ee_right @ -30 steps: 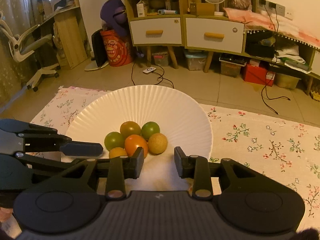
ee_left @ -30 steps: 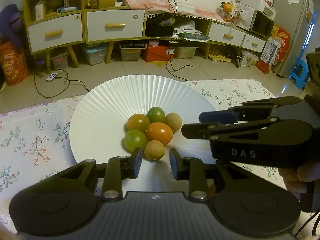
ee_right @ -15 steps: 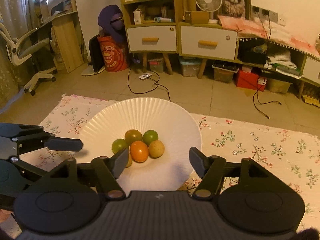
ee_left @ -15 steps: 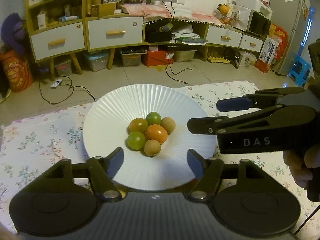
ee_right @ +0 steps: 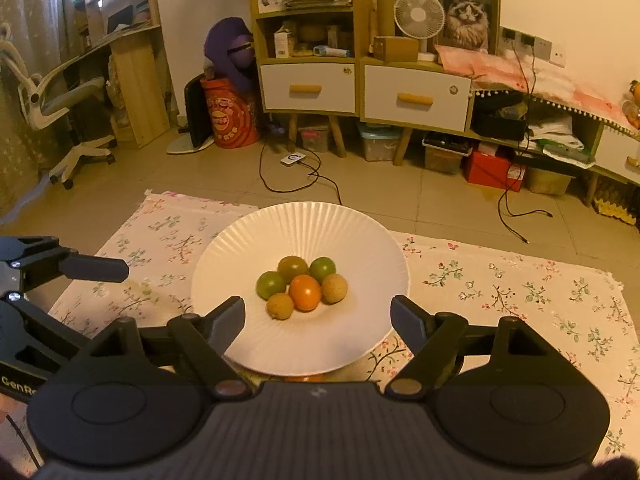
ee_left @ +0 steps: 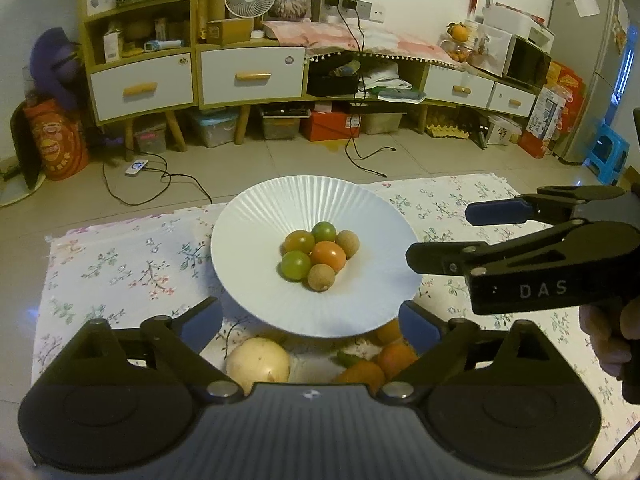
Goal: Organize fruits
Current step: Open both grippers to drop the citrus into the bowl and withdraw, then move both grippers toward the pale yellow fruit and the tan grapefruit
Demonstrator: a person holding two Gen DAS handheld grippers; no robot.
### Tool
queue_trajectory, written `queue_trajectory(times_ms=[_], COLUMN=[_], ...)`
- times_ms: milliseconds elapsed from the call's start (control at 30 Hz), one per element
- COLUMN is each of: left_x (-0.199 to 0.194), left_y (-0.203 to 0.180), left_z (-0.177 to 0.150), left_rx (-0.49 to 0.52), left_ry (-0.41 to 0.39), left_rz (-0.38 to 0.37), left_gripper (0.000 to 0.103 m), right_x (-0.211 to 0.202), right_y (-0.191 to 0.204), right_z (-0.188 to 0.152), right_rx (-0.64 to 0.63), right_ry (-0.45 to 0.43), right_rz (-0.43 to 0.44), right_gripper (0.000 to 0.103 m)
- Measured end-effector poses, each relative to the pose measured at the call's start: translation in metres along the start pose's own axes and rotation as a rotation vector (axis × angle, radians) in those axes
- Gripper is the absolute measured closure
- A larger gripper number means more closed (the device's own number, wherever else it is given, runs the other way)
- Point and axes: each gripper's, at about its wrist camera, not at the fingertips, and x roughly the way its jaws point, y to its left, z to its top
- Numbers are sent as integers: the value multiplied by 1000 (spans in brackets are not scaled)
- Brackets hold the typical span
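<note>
The black left gripper (ee_left: 310, 322) is hanging over the near rim of the white ribbed round plate (ee_left: 256, 216), its jaws having just been opening, nothing between them. 6 small round fruits (ee_left: 318, 254), green, orange and tan, are sitting clustered at the plate's centre. The black right gripper (ee_right: 318, 318) is likewise spreading empty.

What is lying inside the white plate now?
The white plate holds six small round fruits in one cluster: two green, two orange-toned, two brownish. What lies beneath the cluster is covered.
</note>
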Motion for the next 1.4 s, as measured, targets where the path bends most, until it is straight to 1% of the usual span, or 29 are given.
queue_trajectory(times_ms=[200, 400, 533, 700, 933, 1067, 1133, 1233, 1333, 1400], left_x=[-10, -20, -24, -26, -21, -14, -14, -17, -18, -17], left_y=[3, 8, 14, 20, 19, 22, 27, 36, 44, 50], left_z=[-9, -19, -29, -42, -58, -69, -72, -74, -73, -73], left_rx=[-1, -4, -10, -8, 22, 44, 31, -2, -25, -36], left_ry=[10, 25, 33, 44, 88, 136, 149, 146, 141, 140], left_rz=[12, 27, 46, 64, 62, 63, 61, 62, 74, 82], left_gripper=[11, 11, 11, 11, 11, 11, 11, 11, 11, 11], right_x=[-12, -19, -19, -17, -12, -15, -16, -14, -11, -9], right_y=[10, 13, 16, 18, 19, 22, 23, 25, 31, 37], right_z=[-5, -11, -18, -27, -36, -39, -42, -48, -54, -58], right_rx=[-14, 11, 14, 18, 30, 31, 36, 32, 4, -16], right_ry=[10, 18, 44, 43, 58, 36, 35, 45, 55, 56], right_rz=[9, 9, 3, -6, -8, -20, -19, -13, -5, 16], right_gripper=[15, 9, 7, 3, 3, 1, 0, 0, 1, 1])
